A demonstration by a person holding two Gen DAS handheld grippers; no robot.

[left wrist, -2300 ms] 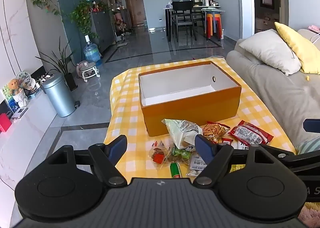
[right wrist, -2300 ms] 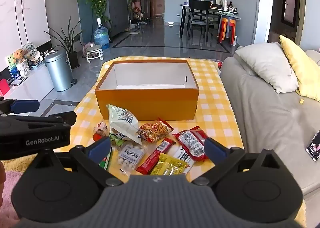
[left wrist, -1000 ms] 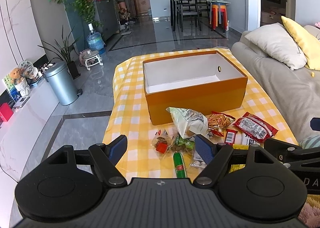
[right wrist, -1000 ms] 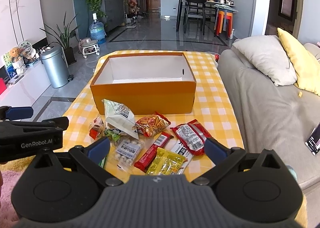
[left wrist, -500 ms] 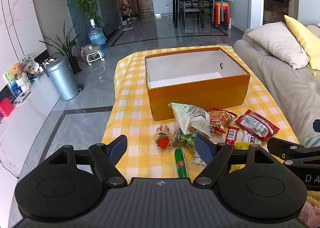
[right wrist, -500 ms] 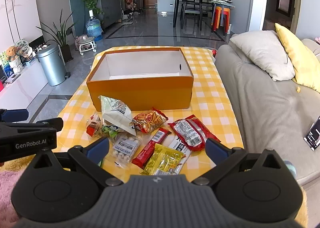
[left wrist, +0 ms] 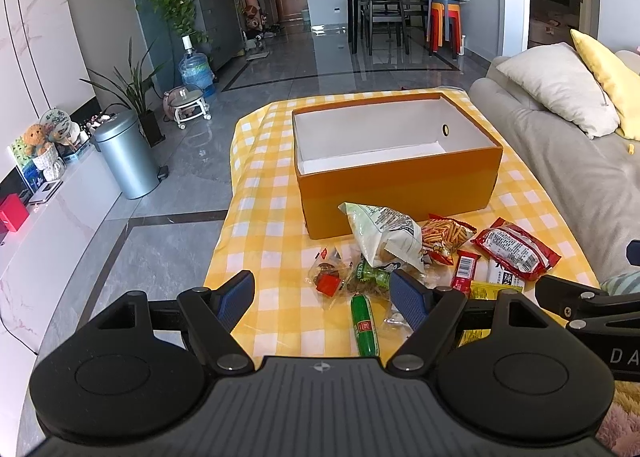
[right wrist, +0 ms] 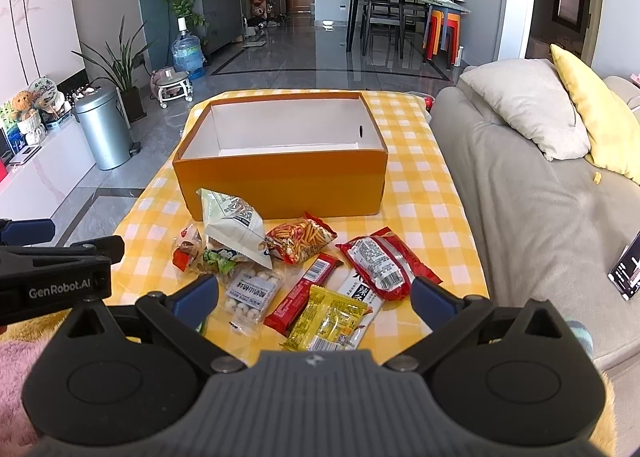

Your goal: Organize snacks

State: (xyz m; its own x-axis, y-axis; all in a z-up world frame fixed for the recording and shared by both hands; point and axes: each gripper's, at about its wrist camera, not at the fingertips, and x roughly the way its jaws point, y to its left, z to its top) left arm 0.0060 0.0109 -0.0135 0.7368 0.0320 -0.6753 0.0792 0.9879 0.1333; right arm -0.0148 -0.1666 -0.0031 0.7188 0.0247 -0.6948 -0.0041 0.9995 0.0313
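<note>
Hovering spread and empty, left gripper (left wrist: 322, 295) and right gripper (right wrist: 315, 295); yellow snack packet (right wrist: 328, 317) looks light, crinkly, slippery—pinch its sealed edge.

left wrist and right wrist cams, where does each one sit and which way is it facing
Left wrist: rides on the left gripper, looking forward across the checked table at the orange box; its own open fingers show, plus the other gripper's body at right.
Right wrist: rides on the right gripper, facing the same box; open fingers show, the other gripper at left.
Shared: box, snack pile, sofa.
</note>
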